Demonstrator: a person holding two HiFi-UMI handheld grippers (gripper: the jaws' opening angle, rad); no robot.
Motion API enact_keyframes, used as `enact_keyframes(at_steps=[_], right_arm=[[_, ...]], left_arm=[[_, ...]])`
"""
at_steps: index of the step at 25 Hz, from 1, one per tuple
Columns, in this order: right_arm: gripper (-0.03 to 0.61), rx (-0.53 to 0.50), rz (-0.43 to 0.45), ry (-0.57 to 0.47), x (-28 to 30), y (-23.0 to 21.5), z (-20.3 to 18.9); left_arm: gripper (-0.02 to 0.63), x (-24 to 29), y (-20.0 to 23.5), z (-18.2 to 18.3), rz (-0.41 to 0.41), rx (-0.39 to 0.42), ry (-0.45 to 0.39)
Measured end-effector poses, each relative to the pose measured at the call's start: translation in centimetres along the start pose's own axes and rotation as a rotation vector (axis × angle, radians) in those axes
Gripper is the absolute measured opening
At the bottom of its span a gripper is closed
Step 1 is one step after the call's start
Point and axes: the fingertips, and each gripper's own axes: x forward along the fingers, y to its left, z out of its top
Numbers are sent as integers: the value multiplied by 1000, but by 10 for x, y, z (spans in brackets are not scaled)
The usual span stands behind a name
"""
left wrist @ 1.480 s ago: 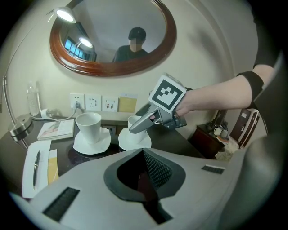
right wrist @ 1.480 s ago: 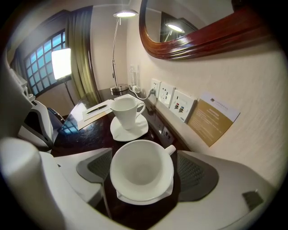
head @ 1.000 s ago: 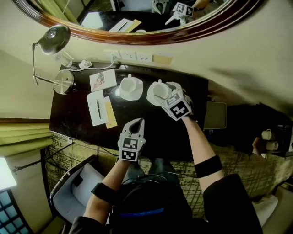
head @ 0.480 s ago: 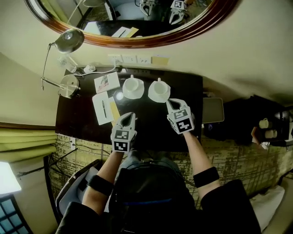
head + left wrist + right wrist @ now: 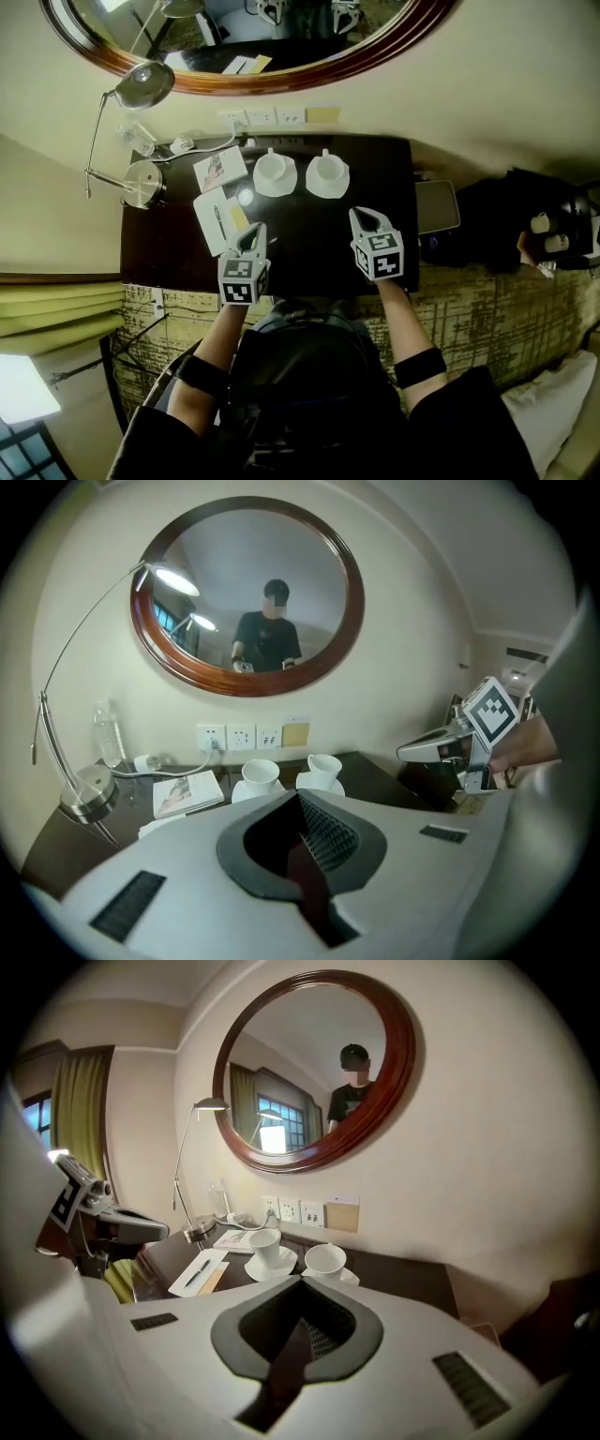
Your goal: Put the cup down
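My right gripper [image 5: 362, 218] has just been closing its jaws, and they now meet on nothing. My left gripper [image 5: 253, 231] is clenched empty too. The cup [image 5: 327, 171] stands upright on its saucer [image 5: 337, 190] on the dark desk [image 5: 309, 258], ahead of my right fingertips and clear of them. A second cup [image 5: 272, 169] sits just beside it, ahead of my left fingertips, and a notepad [image 5: 210, 223] lies just left of those.

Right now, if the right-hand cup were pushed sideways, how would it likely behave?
The cup looks like glazed white ceramic, so it is probably stiff, breakable and slick. It sits on a saucer, so a push may slide or tip it off.
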Motion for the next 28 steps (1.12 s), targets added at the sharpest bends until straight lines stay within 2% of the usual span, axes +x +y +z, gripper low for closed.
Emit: enact_keyframes(at_steps=[3,10,12,17,28], right_arm=[[2,57,-22,-17,-6,6,-6],[2,91,-42,-6,-23,14,-25],[3,96,-39,4,-26,14,-31],[3,98,-26,2,-33,14,-36],[3,104,20,-10,-41,10,-36]], left_arm=[[3,-6,6,0,-15,9,-5],[3,-15,10,-5,-23,28,-15],[3,-17,7,-7,-23,24,-18],[3,-22,0,-12,-11,-48,-29],[3,-25,-15,-7,37,-20,-67]])
